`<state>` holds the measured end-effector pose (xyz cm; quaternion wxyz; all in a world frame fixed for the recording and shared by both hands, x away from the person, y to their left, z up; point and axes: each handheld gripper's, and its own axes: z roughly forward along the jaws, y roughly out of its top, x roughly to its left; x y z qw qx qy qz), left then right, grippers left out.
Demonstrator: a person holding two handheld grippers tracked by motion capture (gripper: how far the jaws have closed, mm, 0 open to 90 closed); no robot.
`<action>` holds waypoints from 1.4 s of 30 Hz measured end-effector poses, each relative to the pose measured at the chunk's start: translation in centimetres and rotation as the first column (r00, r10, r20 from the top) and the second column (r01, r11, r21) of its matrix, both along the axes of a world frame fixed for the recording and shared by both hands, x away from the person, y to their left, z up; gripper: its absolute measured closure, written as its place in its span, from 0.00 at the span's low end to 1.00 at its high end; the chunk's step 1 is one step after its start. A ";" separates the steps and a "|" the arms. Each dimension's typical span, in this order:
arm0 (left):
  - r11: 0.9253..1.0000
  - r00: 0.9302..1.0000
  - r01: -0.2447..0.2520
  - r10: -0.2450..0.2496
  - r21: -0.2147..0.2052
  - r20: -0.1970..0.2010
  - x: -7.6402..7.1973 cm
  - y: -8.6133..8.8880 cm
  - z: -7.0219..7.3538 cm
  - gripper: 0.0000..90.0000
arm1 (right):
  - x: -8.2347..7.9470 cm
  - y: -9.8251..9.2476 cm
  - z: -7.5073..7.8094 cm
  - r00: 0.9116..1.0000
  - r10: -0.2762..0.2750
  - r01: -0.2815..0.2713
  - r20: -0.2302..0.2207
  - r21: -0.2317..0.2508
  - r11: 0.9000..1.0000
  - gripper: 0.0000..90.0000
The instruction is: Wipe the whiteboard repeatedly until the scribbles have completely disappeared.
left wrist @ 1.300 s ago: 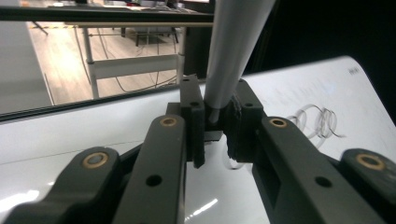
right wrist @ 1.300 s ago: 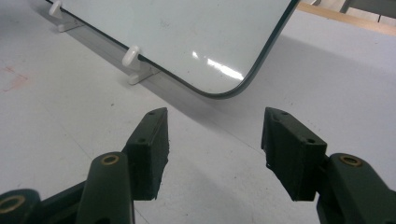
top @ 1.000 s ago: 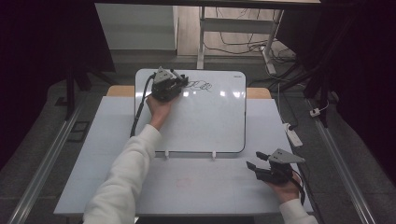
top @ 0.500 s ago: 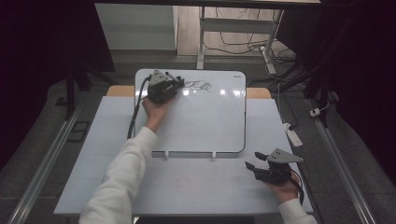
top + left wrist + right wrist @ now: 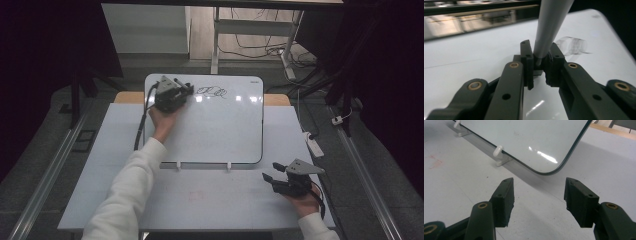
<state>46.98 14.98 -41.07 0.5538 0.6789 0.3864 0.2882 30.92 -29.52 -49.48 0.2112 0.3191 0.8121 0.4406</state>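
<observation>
A white whiteboard [image 5: 220, 130] rests tilted on two small white clips [image 5: 178, 165] on the pale table [image 5: 125, 150]. Near its top edge is a black scribble [image 5: 211, 91]. At the board's top left corner, just left of the scribble, my left gripper [image 5: 186, 90] is shut on a grey marker [image 5: 549, 25]. In the left gripper view the marker stands between the jaws [image 5: 539, 53] over the board, with the scribble [image 5: 572, 46] to the right. My right gripper [image 5: 270, 177] lies open near the table's front right, and nothing is between its jaws [image 5: 539, 195]. The board's rounded corner [image 5: 549, 167] is just ahead of it.
A white power strip [image 5: 313, 145] lies off the table's right side. A wooden board edge [image 5: 276, 99] shows behind the whiteboard. A faint red mark [image 5: 196, 196] is on the table in front of the board. Cables and a metal frame leg [image 5: 216, 40] lie beyond.
My left gripper has slid a little to the left along the board's top edge, away from the scribble. The right gripper has hardly moved.
</observation>
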 end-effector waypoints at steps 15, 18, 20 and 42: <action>0.998 0.999 0.050 -0.050 -0.031 -0.001 -0.6 -1.5 -1.2 0.87 | -0.1 0.0 0.0 1.000 0.001 -0.001 0.001 -0.002 1.000 0.46; 0.998 1.000 -0.005 0.005 -0.055 -0.002 -0.6 0.7 -1.1 0.87 | 0.0 0.1 -0.2 1.000 0.005 -0.005 -0.004 -0.005 1.000 0.46; 0.998 1.000 -0.011 0.011 -0.067 -0.007 -0.6 1.1 -1.1 0.87 | 0.0 0.1 -0.2 1.000 0.009 -0.009 -0.003 -0.007 1.000 0.46; 0.997 1.000 0.011 -0.010 -0.070 0.006 0.3 -2.5 -0.6 0.87 | 0.0 0.1 -0.1 1.000 0.015 -0.015 -0.002 -0.009 1.000 0.45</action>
